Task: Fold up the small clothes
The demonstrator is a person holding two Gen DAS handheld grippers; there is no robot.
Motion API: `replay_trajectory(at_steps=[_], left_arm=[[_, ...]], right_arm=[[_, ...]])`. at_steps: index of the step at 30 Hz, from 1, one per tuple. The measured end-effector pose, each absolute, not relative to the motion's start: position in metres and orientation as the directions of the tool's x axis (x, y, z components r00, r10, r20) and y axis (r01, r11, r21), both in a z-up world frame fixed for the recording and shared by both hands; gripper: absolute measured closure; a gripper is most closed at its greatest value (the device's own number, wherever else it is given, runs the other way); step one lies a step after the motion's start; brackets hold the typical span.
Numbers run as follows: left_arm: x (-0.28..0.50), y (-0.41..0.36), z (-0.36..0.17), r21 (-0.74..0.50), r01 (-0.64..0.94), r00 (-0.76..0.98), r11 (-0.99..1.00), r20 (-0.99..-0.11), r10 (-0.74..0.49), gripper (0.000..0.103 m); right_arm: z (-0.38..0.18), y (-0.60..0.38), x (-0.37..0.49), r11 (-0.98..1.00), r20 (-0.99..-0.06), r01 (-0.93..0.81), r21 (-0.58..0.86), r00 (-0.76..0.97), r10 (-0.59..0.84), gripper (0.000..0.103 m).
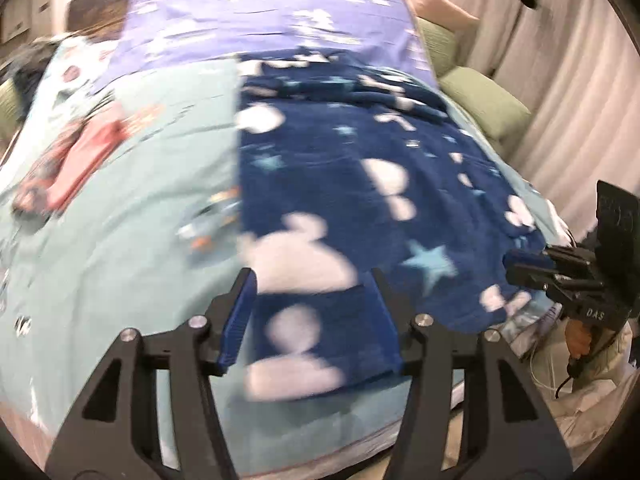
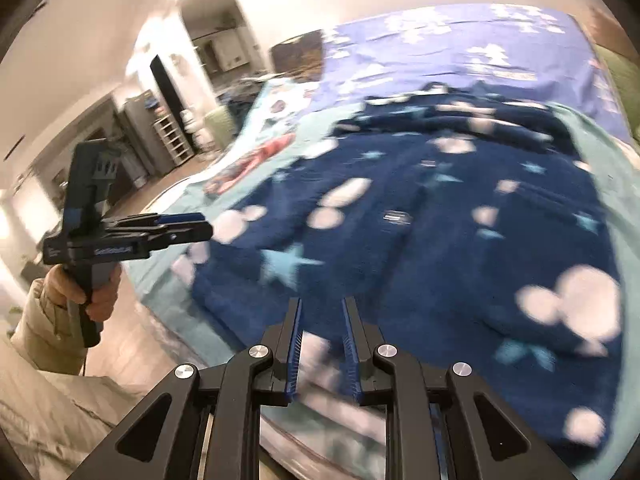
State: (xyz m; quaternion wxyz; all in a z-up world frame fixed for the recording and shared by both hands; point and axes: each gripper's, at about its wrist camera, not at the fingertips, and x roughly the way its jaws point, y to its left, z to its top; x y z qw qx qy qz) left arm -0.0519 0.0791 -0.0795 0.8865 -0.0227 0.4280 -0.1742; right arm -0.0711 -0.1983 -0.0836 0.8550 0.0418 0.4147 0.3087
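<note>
left gripper (image 1: 314, 280): spread, empty | right gripper (image 2: 322, 308): pinching near edge of the fuzzy dark blue garment with stars (image 2: 440, 216) | garment is lying under both

Navy fleece garment (image 1: 360, 184) with white blobs and pale-blue stars on a mint sheet (image 1: 160, 128).
</note>
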Motion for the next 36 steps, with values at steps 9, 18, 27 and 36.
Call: replay_trajectory(at_steps=[9, 18, 27, 36], left_arm=[[-0.083, 0.095, -0.120, -0.129, 0.308, 0.515, 0.943, -0.810, -0.279, 0.035], [-0.080, 0.097, -0.126, -0.277, 0.304, 0.538, 0.911, -0.739, -0.405, 0.090], [-0.109, 0.099, -0.101, -0.218, 0.375, 0.542, 0.901, -0.737, -0.404, 0.073], [-0.072, 0.100, -0.112, -0.274, 0.297, 0.548, 0.915, -0.736, -0.398, 0.012]], right_arm=[[-0.098, -0.200, -0.083, 0.859, -0.764, -0.455, 0.234, 0.461, 0.452, 0.083], [-0.076, -0.303, -0.098, 0.943, -0.742, -0.137, 0.302, 0.587, 0.323, 0.059], [-0.079, -0.371, -0.116, 0.955, -0.777, 0.059, 0.290, 0.597, 0.199, 0.042], [-0.104, -0.382, -0.106, 0.918, -0.783, 0.079, 0.389, 0.553, 0.284, 0.038]])
